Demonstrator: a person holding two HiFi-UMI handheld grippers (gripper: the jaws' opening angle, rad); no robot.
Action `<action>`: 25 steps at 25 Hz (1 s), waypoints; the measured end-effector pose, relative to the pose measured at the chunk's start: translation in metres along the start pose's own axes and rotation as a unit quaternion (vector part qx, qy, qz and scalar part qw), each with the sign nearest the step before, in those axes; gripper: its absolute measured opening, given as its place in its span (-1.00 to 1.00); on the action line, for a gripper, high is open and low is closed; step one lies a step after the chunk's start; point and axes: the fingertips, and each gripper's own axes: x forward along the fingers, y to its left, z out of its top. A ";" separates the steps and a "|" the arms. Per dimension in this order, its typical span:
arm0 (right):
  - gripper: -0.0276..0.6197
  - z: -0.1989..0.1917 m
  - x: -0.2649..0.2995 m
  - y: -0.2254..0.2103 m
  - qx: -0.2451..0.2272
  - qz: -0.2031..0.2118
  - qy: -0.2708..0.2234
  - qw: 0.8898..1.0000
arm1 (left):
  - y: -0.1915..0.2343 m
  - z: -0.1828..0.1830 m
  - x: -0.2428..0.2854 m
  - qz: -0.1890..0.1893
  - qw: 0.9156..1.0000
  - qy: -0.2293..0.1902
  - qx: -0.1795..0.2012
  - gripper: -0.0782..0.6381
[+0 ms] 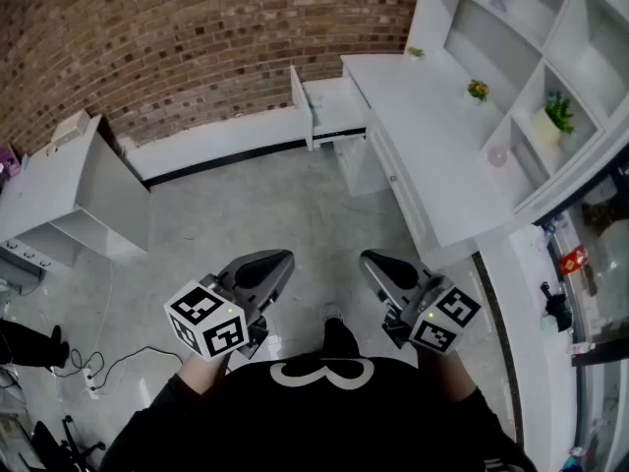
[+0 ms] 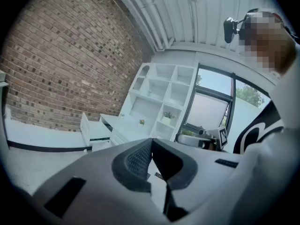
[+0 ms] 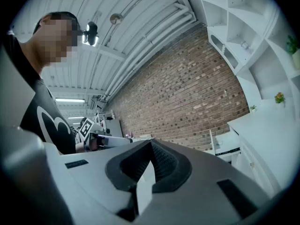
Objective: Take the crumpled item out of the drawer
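Note:
An open white drawer (image 1: 329, 109) juts from the left end of the white desk (image 1: 432, 136), far ahead across the floor. The same drawer (image 2: 92, 130) shows small in the left gripper view and in the right gripper view (image 3: 226, 144). I see no crumpled item in any view; the drawer's inside is hidden. My left gripper (image 1: 280, 260) and right gripper (image 1: 371, 260) are held side by side near my body, pointing roughly toward the desk. In the gripper views the left gripper (image 2: 151, 142) and the right gripper (image 3: 151, 143) have their tips together, with nothing between them.
White shelves with small potted plants (image 1: 558, 114) rise behind the desk. A brick wall (image 1: 177, 37) runs along the back. A low white cabinet (image 1: 69, 195) stands at the left. Cables and a power strip (image 1: 93, 382) lie on the grey floor (image 1: 256, 214) at lower left.

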 end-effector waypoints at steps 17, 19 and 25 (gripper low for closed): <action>-0.68 0.041 -0.017 0.039 -0.048 -0.015 -0.033 0.998 | -0.035 0.024 -0.054 0.016 0.998 -0.060 0.027 -0.77; -0.43 0.041 -0.018 0.036 -0.044 -0.017 -0.032 0.998 | -0.036 0.024 -0.056 0.019 0.998 -0.060 0.029 -0.77; 0.05 0.039 -0.013 0.024 -0.052 -0.029 -0.034 0.998 | -0.030 0.024 -0.054 0.028 0.998 -0.050 0.037 -0.77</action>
